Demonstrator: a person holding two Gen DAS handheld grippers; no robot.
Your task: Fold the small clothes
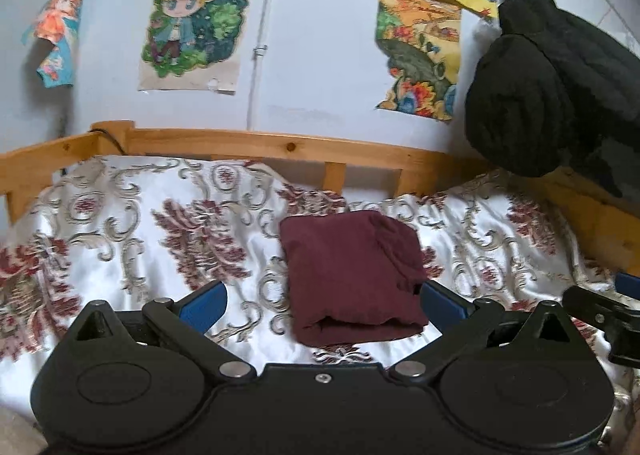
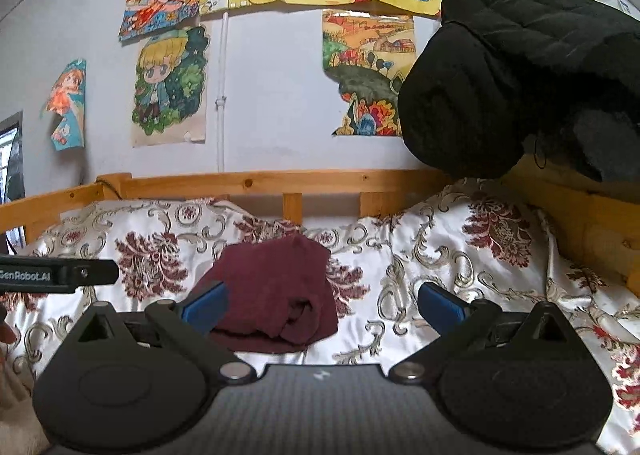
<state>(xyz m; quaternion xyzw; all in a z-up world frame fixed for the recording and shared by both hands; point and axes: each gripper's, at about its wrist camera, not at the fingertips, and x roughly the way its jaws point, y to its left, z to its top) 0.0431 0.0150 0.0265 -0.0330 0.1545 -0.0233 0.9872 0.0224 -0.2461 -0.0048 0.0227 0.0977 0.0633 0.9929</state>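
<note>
The maroon garment (image 1: 352, 275) lies folded into a compact rectangle on the bedspread (image 1: 120, 223), about midway along the bed and nearer its far rail than its near edge. I judge the fold finished, so I hold both tools back. My left gripper (image 1: 322, 305) is spread wide, empty, straddling the bundle's near end; my right gripper (image 2: 322, 305) is likewise released beside it. A black jacket (image 2: 520, 75) hangs over the wooden bed frame (image 2: 280, 181) at the right corner, well apart.

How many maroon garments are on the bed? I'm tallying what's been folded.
1. The folded maroon garment lies mid-bed on the floral bedspread, ahead of both open grippers. Others may lie outside the views.
</note>
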